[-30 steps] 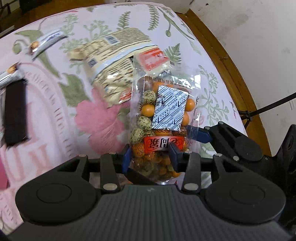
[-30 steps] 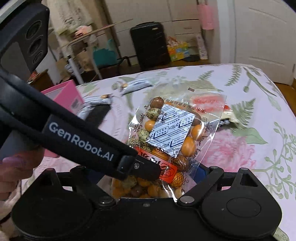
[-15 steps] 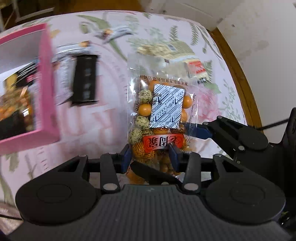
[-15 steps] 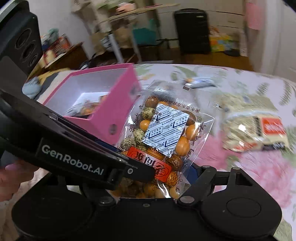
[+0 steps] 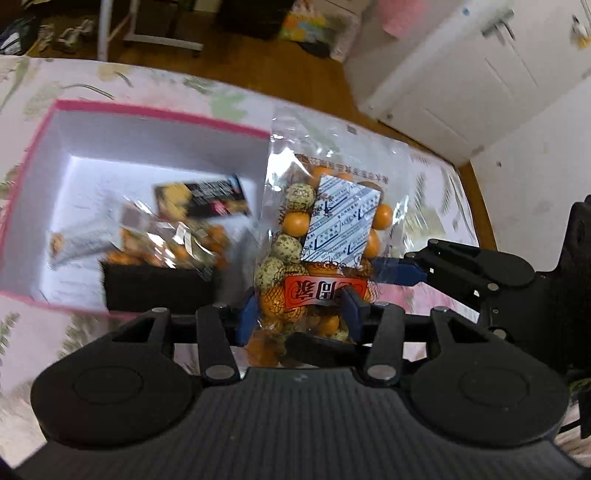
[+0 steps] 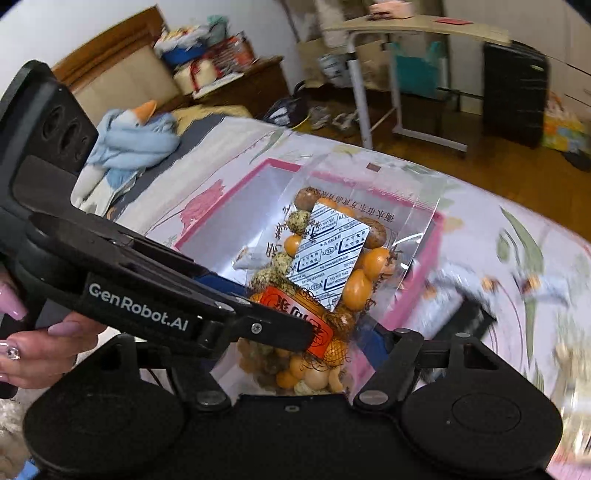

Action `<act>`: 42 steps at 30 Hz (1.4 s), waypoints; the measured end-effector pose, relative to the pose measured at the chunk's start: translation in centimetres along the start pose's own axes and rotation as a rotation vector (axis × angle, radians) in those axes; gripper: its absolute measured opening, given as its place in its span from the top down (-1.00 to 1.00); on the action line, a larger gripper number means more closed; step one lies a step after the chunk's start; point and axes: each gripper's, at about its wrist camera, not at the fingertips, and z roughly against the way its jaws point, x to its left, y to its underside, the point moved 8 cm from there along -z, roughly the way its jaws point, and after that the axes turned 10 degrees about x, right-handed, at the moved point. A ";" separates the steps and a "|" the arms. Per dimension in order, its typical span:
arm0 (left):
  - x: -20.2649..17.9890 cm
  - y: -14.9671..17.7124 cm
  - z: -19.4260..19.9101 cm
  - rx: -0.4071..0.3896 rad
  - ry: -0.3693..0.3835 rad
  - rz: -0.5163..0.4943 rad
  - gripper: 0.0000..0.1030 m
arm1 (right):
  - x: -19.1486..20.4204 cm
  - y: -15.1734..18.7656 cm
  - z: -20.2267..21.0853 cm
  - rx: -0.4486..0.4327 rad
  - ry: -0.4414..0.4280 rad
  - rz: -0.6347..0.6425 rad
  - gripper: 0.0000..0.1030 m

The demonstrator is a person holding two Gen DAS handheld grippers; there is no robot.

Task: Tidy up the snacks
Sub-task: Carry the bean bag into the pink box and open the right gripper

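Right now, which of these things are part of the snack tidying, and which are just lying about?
Part of the job:
- clear bag of nuts, between both claws
- left claw, opening
- right claw, closing
- pink box, snacks already inside

Just lying about:
- blue plush toy
- black suitcase
- white folding table

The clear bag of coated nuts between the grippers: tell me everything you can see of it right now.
The clear bag of coated nuts is transparent plastic, holding orange, speckled green and brown balls, a white sachet with blue print and an orange label. It is held off the bedspread, flat sealed top pointing away, beside the pink box. The left gripper pinches its lower part while its jaws are opening; the right gripper flanks it, jaws closing.
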 end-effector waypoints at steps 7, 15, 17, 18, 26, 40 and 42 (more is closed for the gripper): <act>3.0 -3.7 -1.3 0.068 0.074 0.080 0.12 | -1.5 -3.9 -2.4 0.191 -0.001 -0.009 -0.38; 6.7 -5.3 -4.1 0.103 -0.014 0.116 0.11 | -3.7 -4.8 -8.0 0.245 -0.092 -0.116 -0.36; 7.2 -5.7 -4.6 0.106 -0.040 0.120 0.12 | -3.7 -5.0 -8.9 0.262 -0.101 -0.112 -0.36; 7.5 -5.9 -4.9 0.111 -0.038 0.128 0.12 | -3.8 -5.1 -9.4 0.273 -0.100 -0.109 -0.36; 9.0 -6.5 -6.3 0.096 -0.089 0.161 0.11 | -3.9 -6.2 -12.0 0.299 -0.027 -0.056 -0.36; 12.5 -5.9 -4.7 0.050 -0.242 0.215 0.09 | -1.5 -7.1 -15.6 0.336 -0.139 -0.097 -0.38; 12.9 -5.9 -4.8 0.038 -0.277 0.212 0.04 | -1.4 -7.1 -15.9 0.335 -0.107 -0.078 -0.38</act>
